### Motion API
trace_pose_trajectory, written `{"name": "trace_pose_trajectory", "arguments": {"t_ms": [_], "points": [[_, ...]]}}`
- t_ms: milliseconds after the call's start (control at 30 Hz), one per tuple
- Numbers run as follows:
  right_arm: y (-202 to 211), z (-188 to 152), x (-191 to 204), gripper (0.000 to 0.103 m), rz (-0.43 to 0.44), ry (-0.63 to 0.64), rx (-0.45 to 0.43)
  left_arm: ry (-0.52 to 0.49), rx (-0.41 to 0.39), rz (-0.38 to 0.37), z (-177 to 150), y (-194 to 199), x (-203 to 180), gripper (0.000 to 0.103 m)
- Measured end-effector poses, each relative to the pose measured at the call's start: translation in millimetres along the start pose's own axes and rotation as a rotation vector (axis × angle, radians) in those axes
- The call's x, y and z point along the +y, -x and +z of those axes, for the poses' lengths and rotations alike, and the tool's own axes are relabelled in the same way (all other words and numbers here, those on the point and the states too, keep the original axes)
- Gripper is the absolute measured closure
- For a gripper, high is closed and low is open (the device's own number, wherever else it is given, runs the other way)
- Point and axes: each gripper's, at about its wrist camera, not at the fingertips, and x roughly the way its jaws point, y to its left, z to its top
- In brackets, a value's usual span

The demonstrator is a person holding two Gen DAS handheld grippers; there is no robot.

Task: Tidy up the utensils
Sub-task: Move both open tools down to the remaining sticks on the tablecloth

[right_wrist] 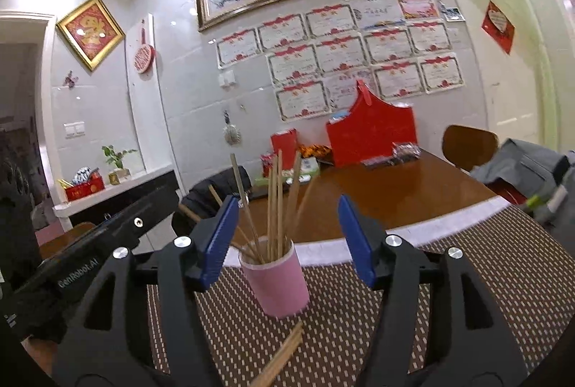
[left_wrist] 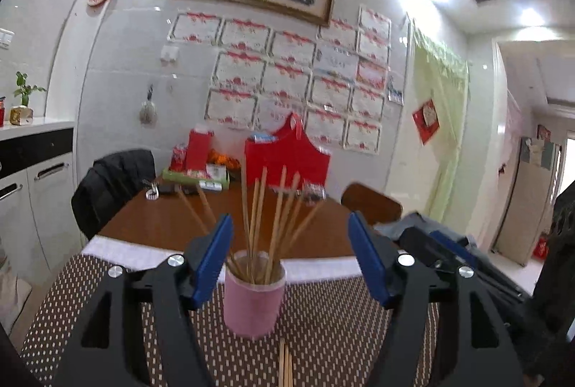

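On the brown dotted woven placemat (left_wrist: 107,297): left gripper (left_wrist: 289,261) spread, empty, left of pink cylindrical cup (left_wrist: 253,300) holding wooden chopsticks (left_wrist: 273,218). Loose wooden chopsticks (right_wrist: 284,354) lie just before the cup, likely next pick. Right gripper (right_wrist: 287,239) spread, empty.

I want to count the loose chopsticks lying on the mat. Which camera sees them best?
The right wrist view: the loose chopsticks lie slanting across the dotted mat before the pink cup. The left wrist view shows only their tips at the bottom edge.
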Motion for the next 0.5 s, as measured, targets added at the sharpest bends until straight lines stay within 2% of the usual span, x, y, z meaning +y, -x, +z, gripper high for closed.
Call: {"name": "trace_pose_trajectory", "arguments": {"t_ms": [100,267,500], "points": [[12,-9,2,0.042,-0.029,0.003,0.025,-0.013,0.062,-0.007,-10,3,-1,0.037],[22,-25,3,0.038,-0.069,-0.009,0.089,-0.052,0.211,-0.021,-31,3,1,0.037],[23,-54,6,0.034,-0.089,-0.022,0.225,-0.096,0.426,0.007,-64,-7,14,0.037]]}}
